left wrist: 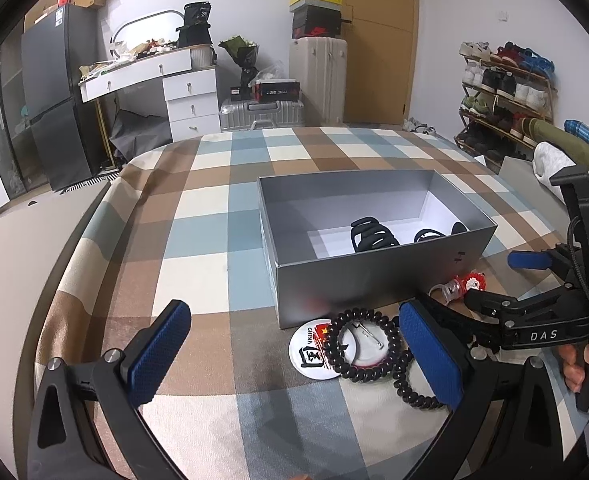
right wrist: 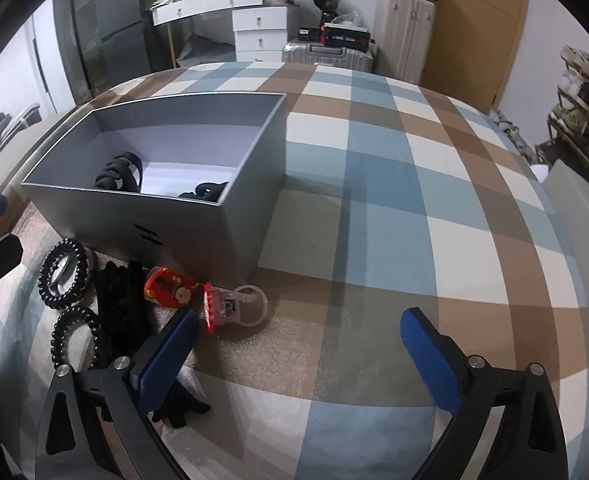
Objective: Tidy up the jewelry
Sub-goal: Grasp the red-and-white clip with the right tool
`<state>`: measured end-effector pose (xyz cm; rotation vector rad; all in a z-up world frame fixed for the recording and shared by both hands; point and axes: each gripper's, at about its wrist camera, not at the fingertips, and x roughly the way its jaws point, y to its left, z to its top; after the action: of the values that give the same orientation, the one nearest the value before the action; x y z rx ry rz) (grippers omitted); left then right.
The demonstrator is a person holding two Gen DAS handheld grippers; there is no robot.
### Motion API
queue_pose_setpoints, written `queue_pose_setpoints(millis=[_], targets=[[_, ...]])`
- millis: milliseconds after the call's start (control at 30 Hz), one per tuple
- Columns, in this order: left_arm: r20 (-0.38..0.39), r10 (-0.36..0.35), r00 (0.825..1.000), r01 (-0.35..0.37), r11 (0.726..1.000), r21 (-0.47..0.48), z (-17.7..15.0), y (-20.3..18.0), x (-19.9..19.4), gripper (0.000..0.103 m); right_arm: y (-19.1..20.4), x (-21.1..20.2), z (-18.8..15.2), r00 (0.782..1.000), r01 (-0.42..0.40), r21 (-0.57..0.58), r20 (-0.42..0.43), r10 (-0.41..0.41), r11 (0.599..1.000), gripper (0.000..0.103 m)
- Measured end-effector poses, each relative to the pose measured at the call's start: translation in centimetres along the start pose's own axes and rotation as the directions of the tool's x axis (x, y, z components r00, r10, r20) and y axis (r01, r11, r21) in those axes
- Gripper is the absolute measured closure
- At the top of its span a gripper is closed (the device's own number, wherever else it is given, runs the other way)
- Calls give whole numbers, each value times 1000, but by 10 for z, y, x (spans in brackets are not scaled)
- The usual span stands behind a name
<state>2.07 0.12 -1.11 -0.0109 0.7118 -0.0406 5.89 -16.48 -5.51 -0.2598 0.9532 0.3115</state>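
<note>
Both tools are spread wide and hold nothing: the left tool (left wrist: 294, 356) hovers over the coil hair ties (left wrist: 360, 346) lying on a round badge (left wrist: 314, 346), the right tool (right wrist: 298, 346) hangs near the red toy ring (right wrist: 214, 304). All these lie on the checked bed cover (right wrist: 374, 184) just beside the grey box (left wrist: 374, 280), which already holds black hair claws (left wrist: 370, 236). The coils look light, springy and a bit slick; pinching across one strand should grip best. The ring's clear band looks brittle.
</note>
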Motion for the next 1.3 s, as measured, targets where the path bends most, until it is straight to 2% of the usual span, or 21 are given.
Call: queue_pose_setpoints(millis=[267,400,667,867,1033,1300], targets=[[-2,-2,1000,2,1000,-7,-1,1,0,1,2,-2,2,999,-49,-6,14,49,999,33],[-3,-1,1000,1,1000,-6,-1,1,1,1,5,-5,1,997,-69,-25,19,69,997,40],[-6,-2,1000,2,1000,-7,-1,1,0,1,12,-8,1,992,-121,-56,30,123,991,67],[-7,-2,1000,2,1000,-5,-1,0,0,1,14,-7,1,990,-139,-67,30,141,988,73],[-14,1,1000,-1,1000,2,-1,-1,1,1,16,-13,-1,985,-157,-83,53,161,984,74],[-120,5,993,-3,1000,24,-8,-4,15,1,6,-32,5,976,-168,-48,132,173,985,74]])
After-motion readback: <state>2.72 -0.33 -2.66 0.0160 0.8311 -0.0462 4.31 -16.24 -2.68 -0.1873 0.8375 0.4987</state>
